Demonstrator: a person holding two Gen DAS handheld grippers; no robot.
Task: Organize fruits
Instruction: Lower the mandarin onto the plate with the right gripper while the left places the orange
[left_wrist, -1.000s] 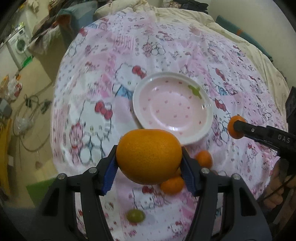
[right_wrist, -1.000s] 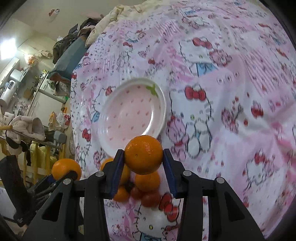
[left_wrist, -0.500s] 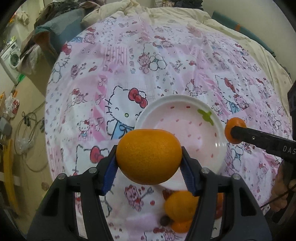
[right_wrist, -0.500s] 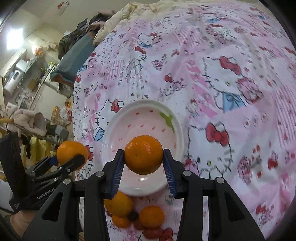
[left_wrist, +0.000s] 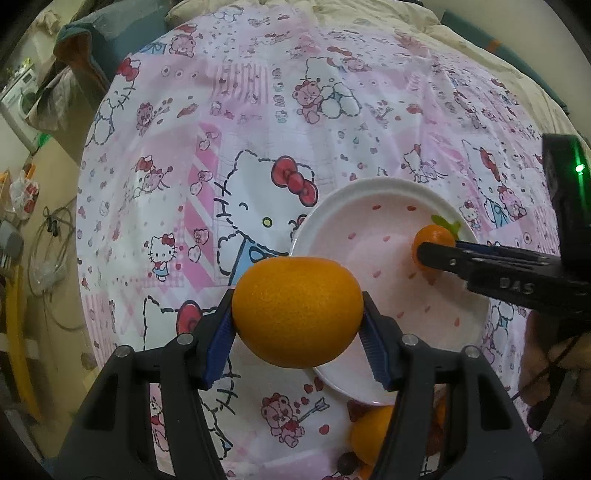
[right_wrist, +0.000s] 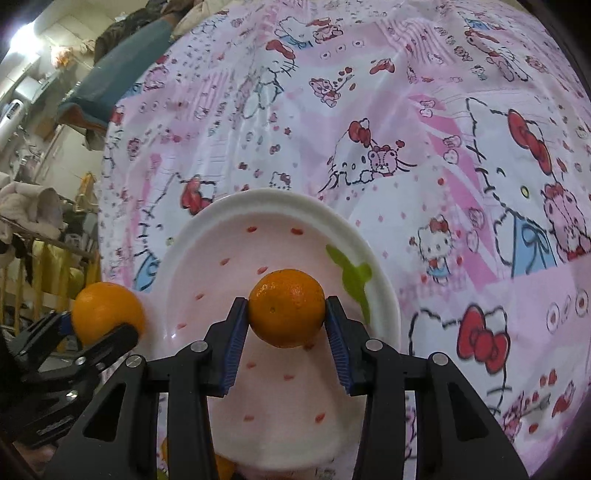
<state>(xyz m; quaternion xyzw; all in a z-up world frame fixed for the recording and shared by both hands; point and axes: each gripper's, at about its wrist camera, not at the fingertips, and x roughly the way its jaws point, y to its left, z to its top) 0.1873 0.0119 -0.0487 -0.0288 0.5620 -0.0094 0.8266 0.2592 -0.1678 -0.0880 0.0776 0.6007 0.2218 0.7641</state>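
Note:
My left gripper (left_wrist: 297, 325) is shut on a large orange (left_wrist: 297, 312), held just over the near-left rim of the white plate (left_wrist: 325, 206) with pink hearts. In the right wrist view that same large orange (right_wrist: 107, 310) and the left gripper (right_wrist: 105, 323) show at the plate's left edge. My right gripper (right_wrist: 286, 314) is shut on a small orange (right_wrist: 286, 308), held above the plate's (right_wrist: 207, 229) middle. Seen from the left wrist, the small orange (left_wrist: 432, 240) hangs over the plate's right side, with the right gripper (left_wrist: 430, 251) reaching in from the right.
The plate lies on a pink cartoon-print sheet (left_wrist: 258, 129) over a bed. More oranges (left_wrist: 371, 432) and a dark small fruit (left_wrist: 347, 461) lie below the plate near the front edge. Floor clutter (left_wrist: 40, 240) lies past the bed's left edge.
Both grippers have moved forward and down toward the plate, each still clamped on its orange. The right one has gone from the plate's near edge to over its middle.

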